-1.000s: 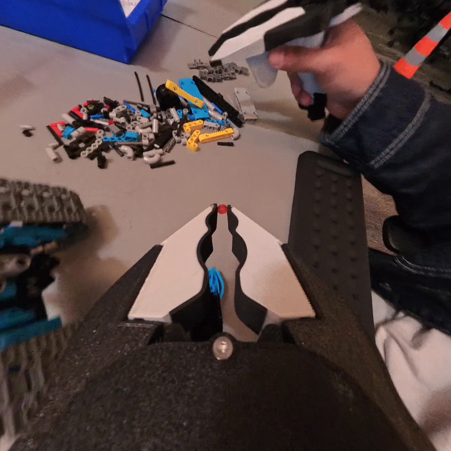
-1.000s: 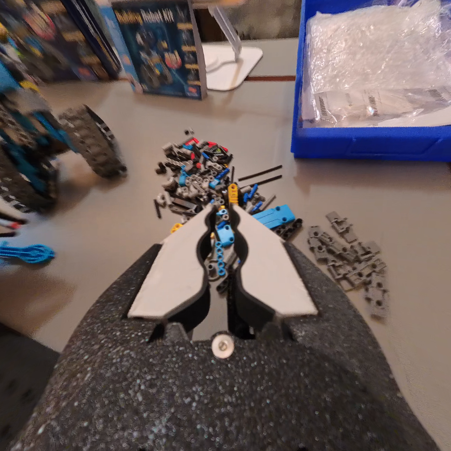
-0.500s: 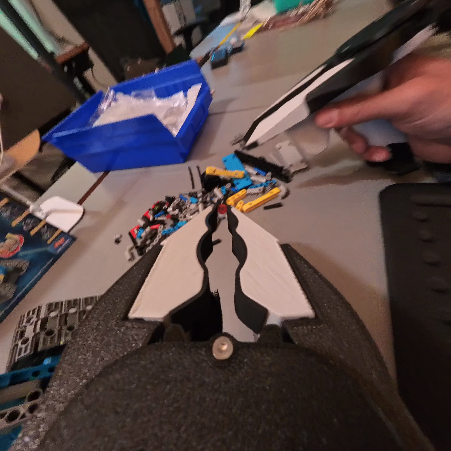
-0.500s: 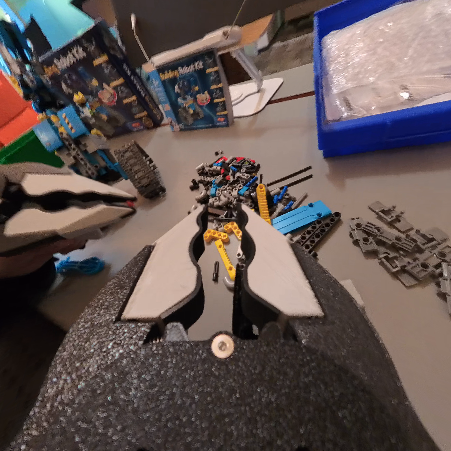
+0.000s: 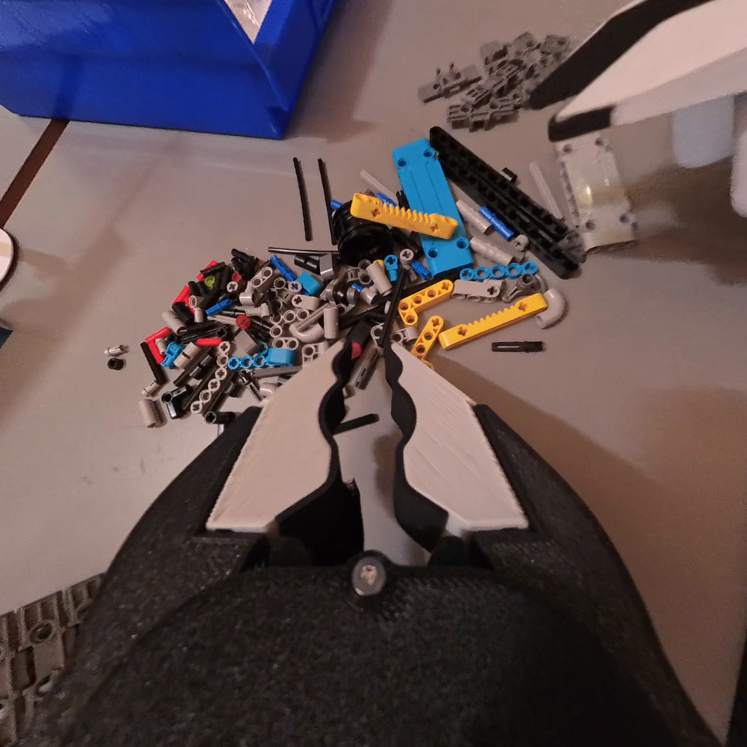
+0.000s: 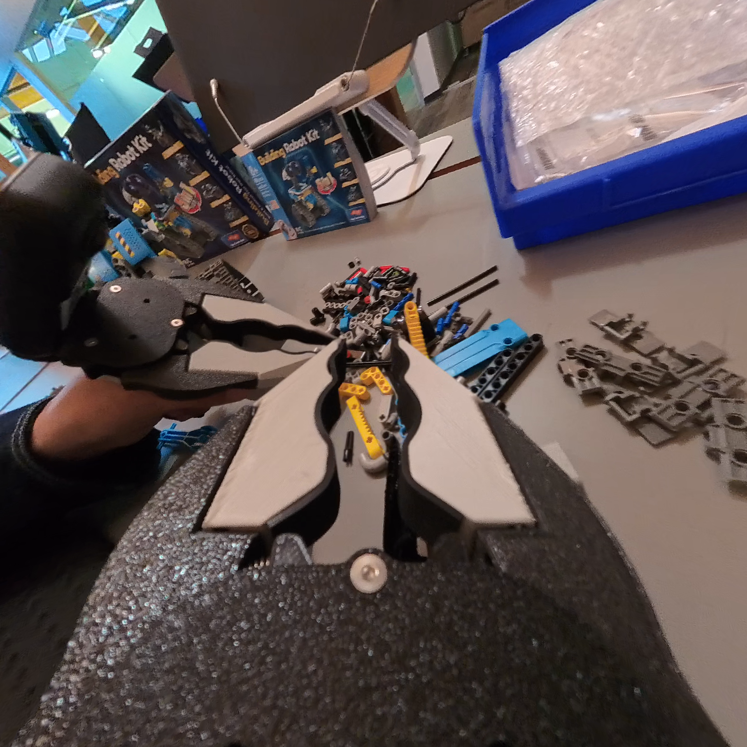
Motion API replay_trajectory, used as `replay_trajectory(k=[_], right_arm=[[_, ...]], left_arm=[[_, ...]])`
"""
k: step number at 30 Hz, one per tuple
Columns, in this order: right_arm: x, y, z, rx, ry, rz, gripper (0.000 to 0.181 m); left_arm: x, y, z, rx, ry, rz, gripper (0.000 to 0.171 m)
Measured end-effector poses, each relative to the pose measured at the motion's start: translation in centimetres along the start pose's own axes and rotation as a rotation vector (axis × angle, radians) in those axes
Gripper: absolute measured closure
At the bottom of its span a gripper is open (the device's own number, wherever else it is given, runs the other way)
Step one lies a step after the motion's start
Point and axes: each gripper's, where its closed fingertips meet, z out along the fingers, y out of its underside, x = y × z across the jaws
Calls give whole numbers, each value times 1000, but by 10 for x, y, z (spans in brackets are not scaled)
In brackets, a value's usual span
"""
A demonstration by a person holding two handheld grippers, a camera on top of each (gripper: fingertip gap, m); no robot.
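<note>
**Left gripper low over the loose pieces, red stud no longer pinched**

The left gripper (image 5: 366, 347) hung tilted down at the near edge of a heap of small plastic building pieces (image 5: 307, 307) on the grey table (image 5: 121, 242). Its jaws stood a narrow way apart. A small round red stud (image 5: 355, 350) lay against the inner face of the left finger, and the right finger did not reach it. Whether it clung there or rested on the heap below, I could not tell.

From those tips, a blue plastic bin (image 5: 161, 60) sat at eleven o'clock. A yellow toothed bar (image 5: 404, 216) and a sky-blue flat panel (image 5: 432, 210) lay at one o'clock, with a long black holed beam (image 5: 501, 202) just beyond them. Grey track links (image 5: 493, 97) were farther off towards one o'clock.

The right gripper (image 6: 368, 342) was open by about the same narrow gap and held nothing. It pointed at the heap's near side, over yellow angle pieces (image 6: 364, 384). The left gripper's tips came in at its nine o'clock, almost touching its left finger.

In my judgement the stud was at risk. With only one finger against it, it could fall among the red and black bits and be hard to pick out. The two sets of tips were close enough to knock together, and a low sweep could scatter the heap.

A second earlier the stud had been clamped at the very tips, which were nearly together. Half a second earlier the left view looked across the table; here it looked down onto the heap.
</note>
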Motion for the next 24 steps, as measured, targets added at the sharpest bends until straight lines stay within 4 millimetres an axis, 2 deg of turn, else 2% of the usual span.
replay_trajectory(k=[4,6,7,9,11,14,15,17,19,22,24], right_arm=[[-17,-1,6,-16,-21,-41,162],[-27,-5,6,-12,-25,-65,162],[-33,-8,6,-10,-30,-78,162],[-46,-13,6,-12,-34,-117,161],[-62,-16,6,-20,-41,-172,162],[-89,-20,11,-38,-63,-251,163],[-100,-23,15,-36,-77,-265,164],[-127,-30,30,-38,-137,-287,165],[-157,-36,55,-69,-206,-325,165],[-205,-34,108,-145,-360,-457,164],[-232,-31,143,-147,-461,-529,162]], left_arm=[[-3,0,-5,14,-10,-34,140],[-6,-4,-18,59,-4,-67,129],[-8,-6,-29,89,0,-84,129],[-9,-11,-57,174,24,-114,129],[-13,-10,-97,281,40,-133,133],[-31,9,-166,449,-15,-140,170],[-41,21,-187,481,-51,-149,171],[-65,44,-226,557,-138,-166,171],[-95,64,-256,616,-219,-198,171],[-136,85,-273,622,-262,-289,171],[-160,94,-273,615,-271,-369,171]])
